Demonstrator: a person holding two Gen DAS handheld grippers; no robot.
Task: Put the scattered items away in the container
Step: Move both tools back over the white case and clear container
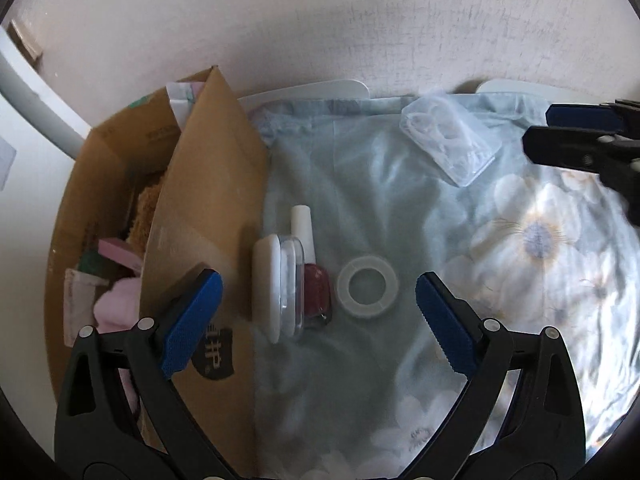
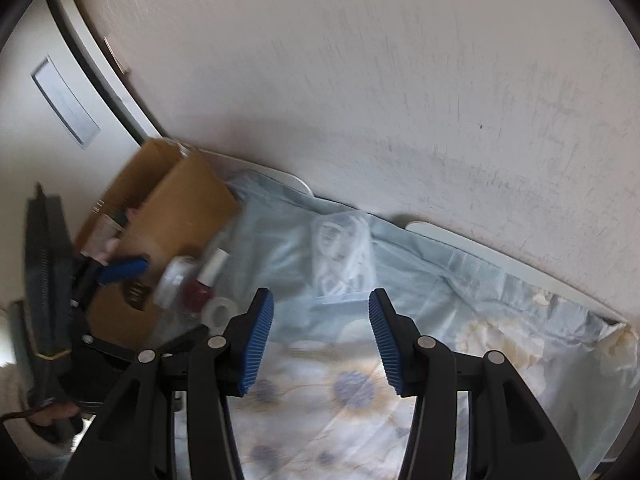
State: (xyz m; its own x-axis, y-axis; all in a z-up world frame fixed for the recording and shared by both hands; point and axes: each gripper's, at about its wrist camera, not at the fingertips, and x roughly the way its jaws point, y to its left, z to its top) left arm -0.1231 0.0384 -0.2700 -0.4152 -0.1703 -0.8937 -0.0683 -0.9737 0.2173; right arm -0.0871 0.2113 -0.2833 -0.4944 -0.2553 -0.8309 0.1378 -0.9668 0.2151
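Cardboard box contents (pink items) only in left wrist view.

Both wrist views look steeply down onto the floral bedsheet toward the wall. The left view sits close above the cardboard box; the right view stands well right of that box, seeing it farther off. Both share the box and the sheet beside it.

an open brown cardboard box stands at the left, already holding pink and green things. just beside it on the flowered bed sheet lie a white compact, a dark red nail polish bottle, a clear tape ring, and farther away a clear plastic packet.
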